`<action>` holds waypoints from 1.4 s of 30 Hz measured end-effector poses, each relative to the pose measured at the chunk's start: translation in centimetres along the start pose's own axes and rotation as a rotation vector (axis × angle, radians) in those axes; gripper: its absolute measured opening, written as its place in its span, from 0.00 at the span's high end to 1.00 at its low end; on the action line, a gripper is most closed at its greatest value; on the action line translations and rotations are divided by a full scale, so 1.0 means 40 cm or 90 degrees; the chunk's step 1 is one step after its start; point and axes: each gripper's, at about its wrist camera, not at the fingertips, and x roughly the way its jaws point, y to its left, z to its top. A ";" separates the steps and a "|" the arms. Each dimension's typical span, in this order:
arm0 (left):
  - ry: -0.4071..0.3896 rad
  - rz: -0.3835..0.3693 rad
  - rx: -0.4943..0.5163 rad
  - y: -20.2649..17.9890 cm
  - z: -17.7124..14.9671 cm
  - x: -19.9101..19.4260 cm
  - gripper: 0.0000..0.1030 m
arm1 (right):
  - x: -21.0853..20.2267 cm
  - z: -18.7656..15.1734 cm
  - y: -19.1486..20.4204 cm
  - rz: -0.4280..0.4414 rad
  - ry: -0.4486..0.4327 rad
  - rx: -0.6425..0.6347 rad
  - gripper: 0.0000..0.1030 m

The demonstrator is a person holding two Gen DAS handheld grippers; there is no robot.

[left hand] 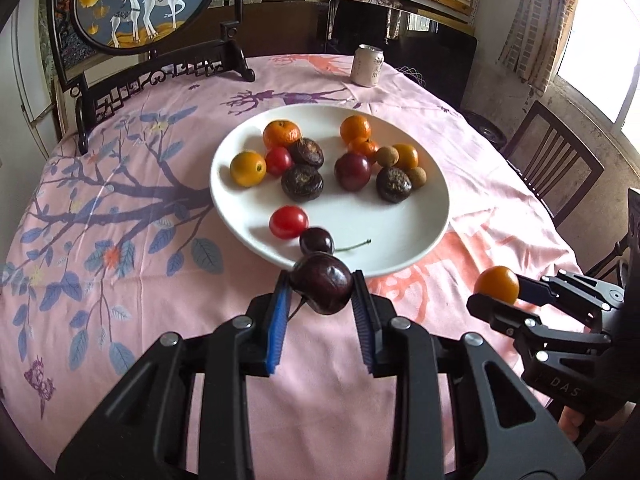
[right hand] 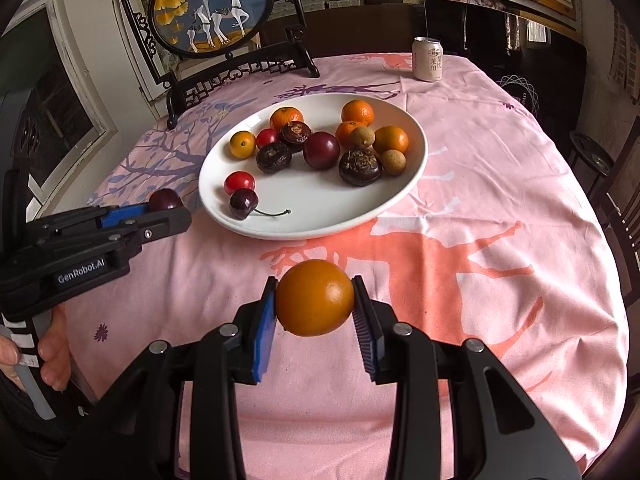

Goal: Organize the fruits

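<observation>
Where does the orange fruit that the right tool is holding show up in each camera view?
Left wrist view: the orange fruit sits at the far right, below the white plate, pinched in the right tool seen from the side.
Right wrist view: it is low in the centre, between that tool's pads, nearer than the plate.
Shared landmark: the drink can at the table's far edge, beyond the plate in both.

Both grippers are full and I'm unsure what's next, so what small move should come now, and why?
Probably carry the left gripper forward over the plate and release its dark cherry beside the stemmed cherry lying there. It hovers just short of the rim, while the right gripper with its orange fruit sits farther back.
</observation>
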 end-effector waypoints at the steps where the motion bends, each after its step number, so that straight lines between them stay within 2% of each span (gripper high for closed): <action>1: -0.004 0.004 0.002 0.001 0.026 0.001 0.70 | -0.002 0.012 -0.001 -0.003 -0.006 -0.004 0.65; 6: 0.007 0.016 -0.011 0.010 0.169 0.074 0.70 | 0.019 0.104 -0.007 -0.007 -0.022 -0.025 0.65; 11: 0.038 0.035 -0.026 0.004 0.275 0.214 0.70 | 0.127 0.196 -0.023 0.004 0.003 -0.028 0.65; 15: 0.069 0.045 -0.036 0.005 0.295 0.301 0.70 | 0.214 0.209 -0.037 0.023 0.055 -0.015 0.65; 21: 0.065 0.042 -0.028 -0.002 0.294 0.327 0.68 | 0.246 0.210 -0.045 0.014 0.058 -0.015 0.64; 22: 0.062 0.042 -0.028 -0.002 0.294 0.325 0.56 | 0.248 0.211 -0.047 0.011 0.058 -0.013 0.64; 23: 0.057 0.043 -0.029 -0.002 0.293 0.319 0.40 | 0.249 0.211 -0.049 0.014 0.057 -0.010 0.61; 25: 0.041 0.052 -0.029 0.001 0.288 0.292 0.38 | 0.230 0.210 -0.049 0.006 0.045 -0.011 0.49; 27: 0.033 0.042 -0.030 0.006 0.275 0.249 0.36 | 0.190 0.203 -0.040 -0.020 0.022 -0.029 0.44; 29: 0.016 0.035 -0.039 0.011 0.246 0.191 0.19 | 0.141 0.183 -0.026 -0.047 0.001 -0.051 0.43; 32: -0.019 0.035 -0.042 0.005 0.170 0.098 0.11 | 0.067 0.132 -0.009 -0.076 -0.027 -0.064 0.32; 34: -0.046 0.037 -0.039 -0.008 0.111 0.041 0.05 | 0.029 0.096 -0.005 -0.086 -0.046 -0.051 0.10; 37: -0.069 0.045 -0.030 -0.028 0.039 -0.019 0.03 | -0.004 0.058 0.005 -0.115 -0.070 -0.045 0.07; 42: -0.076 0.044 -0.012 -0.053 -0.027 -0.079 0.02 | -0.019 0.031 0.014 -0.129 -0.059 -0.039 0.07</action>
